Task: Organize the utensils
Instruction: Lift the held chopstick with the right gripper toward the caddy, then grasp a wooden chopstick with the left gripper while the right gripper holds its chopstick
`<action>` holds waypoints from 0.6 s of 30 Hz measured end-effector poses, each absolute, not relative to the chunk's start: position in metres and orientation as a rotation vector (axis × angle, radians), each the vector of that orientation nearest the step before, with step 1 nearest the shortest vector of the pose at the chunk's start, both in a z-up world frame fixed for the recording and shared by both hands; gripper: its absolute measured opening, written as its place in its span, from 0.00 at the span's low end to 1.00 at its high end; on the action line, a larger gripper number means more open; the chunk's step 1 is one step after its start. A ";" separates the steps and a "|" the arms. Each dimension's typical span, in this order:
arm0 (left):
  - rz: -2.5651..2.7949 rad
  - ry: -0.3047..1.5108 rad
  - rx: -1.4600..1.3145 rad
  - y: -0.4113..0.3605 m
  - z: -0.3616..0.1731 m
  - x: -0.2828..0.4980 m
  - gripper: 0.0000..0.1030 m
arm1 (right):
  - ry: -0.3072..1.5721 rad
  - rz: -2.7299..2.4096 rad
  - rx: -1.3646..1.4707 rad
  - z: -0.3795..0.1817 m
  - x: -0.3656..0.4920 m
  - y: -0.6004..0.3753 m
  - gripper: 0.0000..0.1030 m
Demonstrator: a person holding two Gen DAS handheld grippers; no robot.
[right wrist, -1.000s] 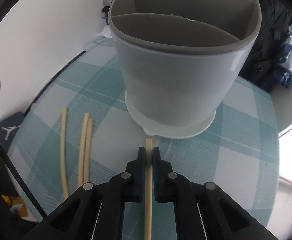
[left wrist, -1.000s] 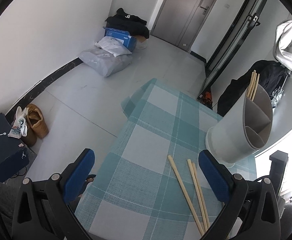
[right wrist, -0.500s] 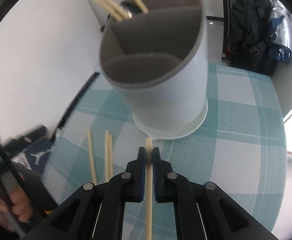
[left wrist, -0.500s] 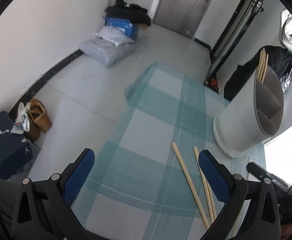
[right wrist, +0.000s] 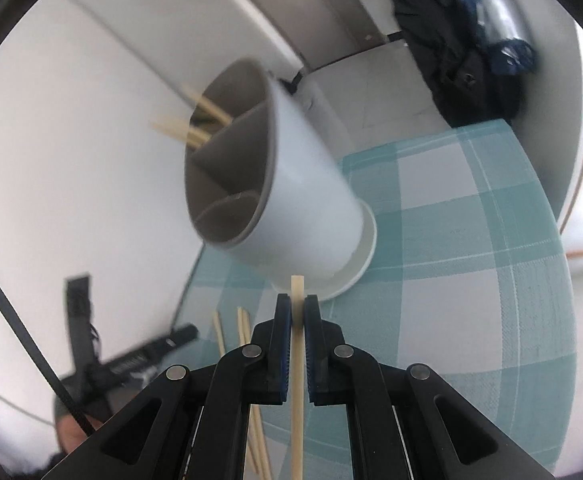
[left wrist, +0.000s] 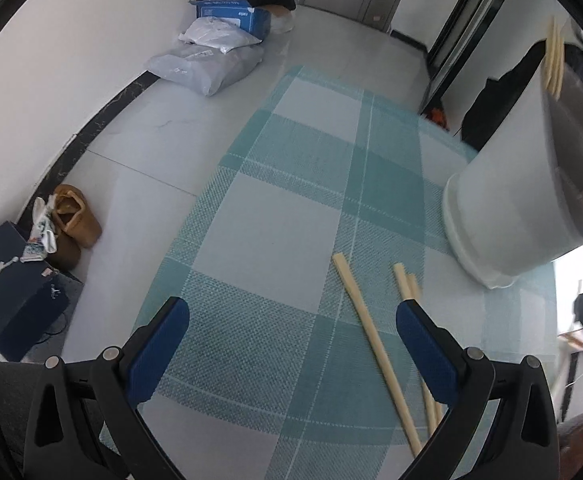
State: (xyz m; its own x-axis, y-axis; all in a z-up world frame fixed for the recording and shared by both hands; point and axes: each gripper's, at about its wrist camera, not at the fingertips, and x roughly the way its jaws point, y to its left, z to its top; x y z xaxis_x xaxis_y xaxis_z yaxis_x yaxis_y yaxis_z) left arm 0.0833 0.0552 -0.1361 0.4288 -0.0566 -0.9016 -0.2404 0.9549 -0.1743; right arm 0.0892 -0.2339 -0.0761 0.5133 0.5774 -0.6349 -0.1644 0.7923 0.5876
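My right gripper (right wrist: 297, 306) is shut on a pale wooden chopstick (right wrist: 296, 380), held in the air near the base of the white utensil holder (right wrist: 303, 200). The holder has grey divided compartments; its far compartment holds several chopsticks (right wrist: 195, 124). My left gripper (left wrist: 291, 320) is open and empty above the checked teal tablecloth (left wrist: 291, 200). Three loose chopsticks (left wrist: 375, 344) lie on the cloth by its right finger, the holder (left wrist: 531, 200) beyond them.
The table edge drops off to a tiled floor on the left, with shoes (left wrist: 71, 228), a dark shoe box (left wrist: 7, 280) and bags (left wrist: 211, 60). A dark jacket (right wrist: 471, 40) hangs behind the table. Loose chopsticks (right wrist: 243, 332) lie left of my right gripper.
My right gripper has lifted the chopstick off the table and tilted, so the holder now looks smaller and slanted. My left gripper has shifted slightly forward over the cloth, still open.
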 end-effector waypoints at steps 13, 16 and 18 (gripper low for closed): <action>0.197 1.163 -0.134 0.035 -0.145 0.100 0.77 | 0.848 0.491 0.608 -0.074 0.079 -0.251 0.05; 0.178 1.161 -0.117 0.028 -0.142 0.103 0.63 | 0.842 0.492 0.610 -0.072 0.079 -0.255 0.05; 0.171 1.161 -0.108 0.024 -0.142 0.105 0.55 | 0.831 0.497 0.609 -0.071 0.079 -0.257 0.05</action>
